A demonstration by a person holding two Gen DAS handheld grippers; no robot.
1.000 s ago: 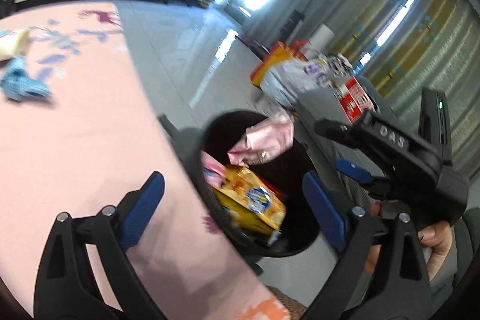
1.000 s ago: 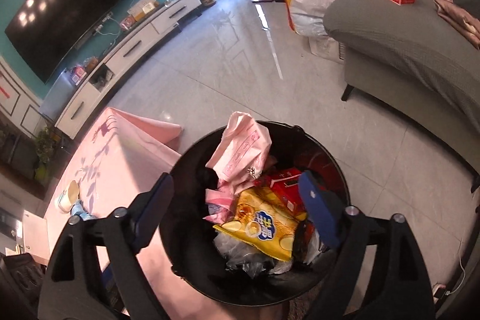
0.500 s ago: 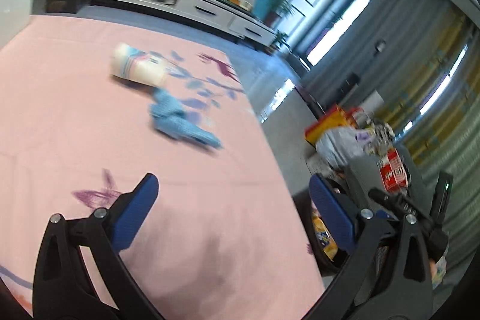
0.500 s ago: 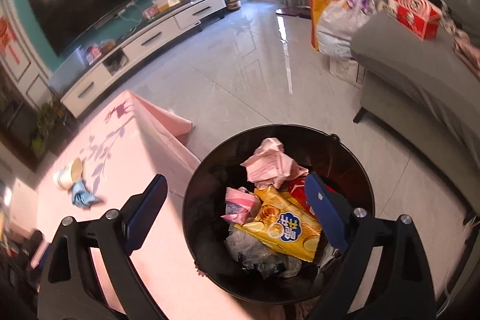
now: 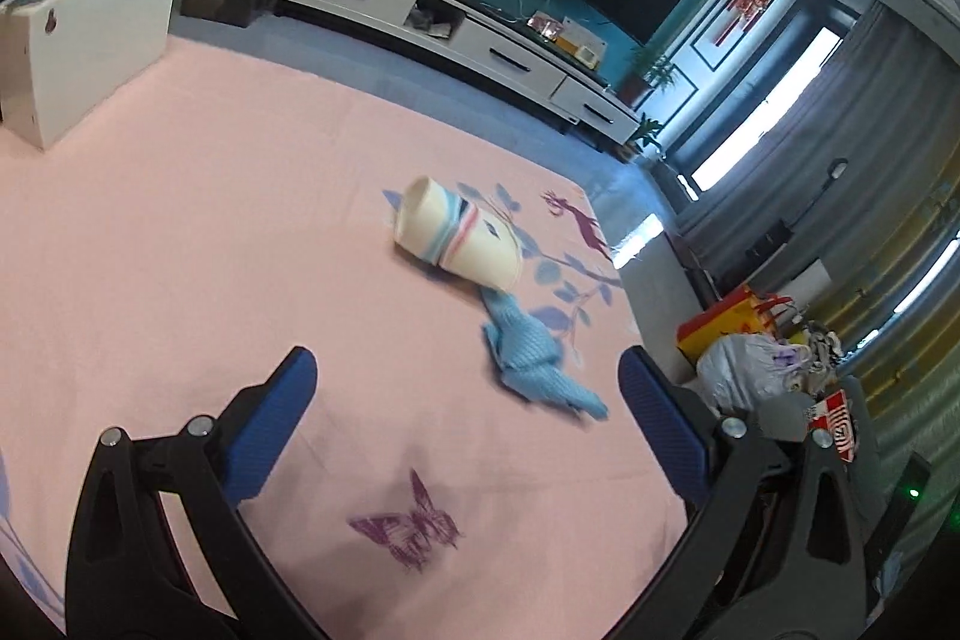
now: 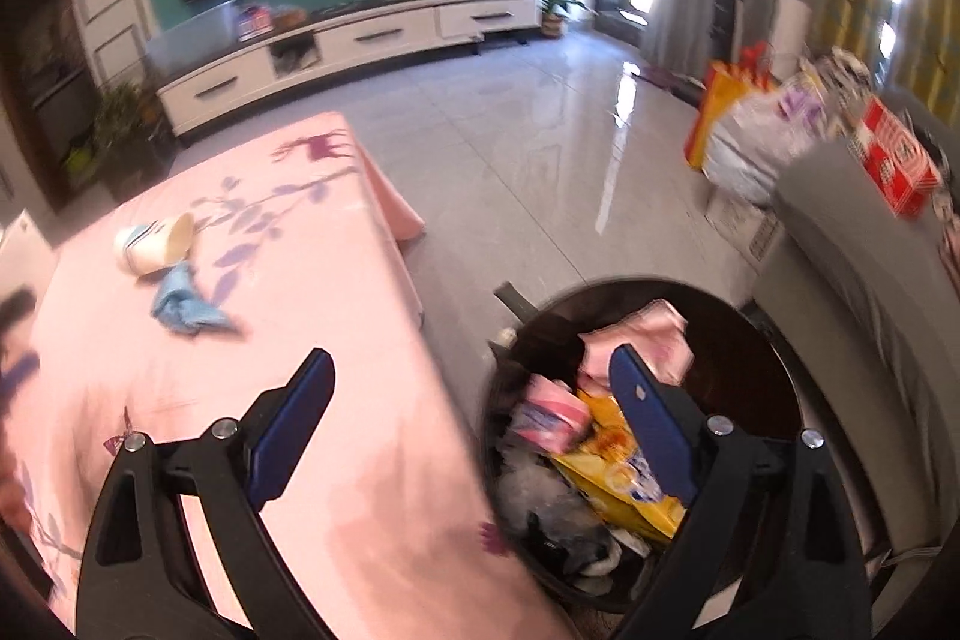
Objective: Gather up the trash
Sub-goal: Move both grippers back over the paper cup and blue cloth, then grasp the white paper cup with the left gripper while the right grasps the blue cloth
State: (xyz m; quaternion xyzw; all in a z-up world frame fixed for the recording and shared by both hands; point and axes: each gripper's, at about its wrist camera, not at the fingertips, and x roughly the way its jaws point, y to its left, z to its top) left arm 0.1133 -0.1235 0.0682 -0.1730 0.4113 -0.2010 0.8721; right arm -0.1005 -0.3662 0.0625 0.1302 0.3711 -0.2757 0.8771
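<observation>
Two items lie on the pink worktop point(image 5: 180, 232) ahead of the wide-open, empty left gripper point(image 5: 462, 421): a tipped cup point(image 5: 459, 244) touching a blurred blue cloth point(image 5: 537, 361). Right view: right gripper point(image 6: 474, 421), spread and empty, straddles the worktop edge and bin point(image 6: 738, 334); its finger hides some wrappers point(image 6: 606, 454)

Our left gripper point(image 5: 465, 400) hovers above table point(image 5: 180, 220), jaws spread wide, holding nothing. Our right gripper point(image 6: 474, 409) hangs over table edge, right finger point(image 6: 651, 430) beyond it, jaws wide apart, empty.
</observation>
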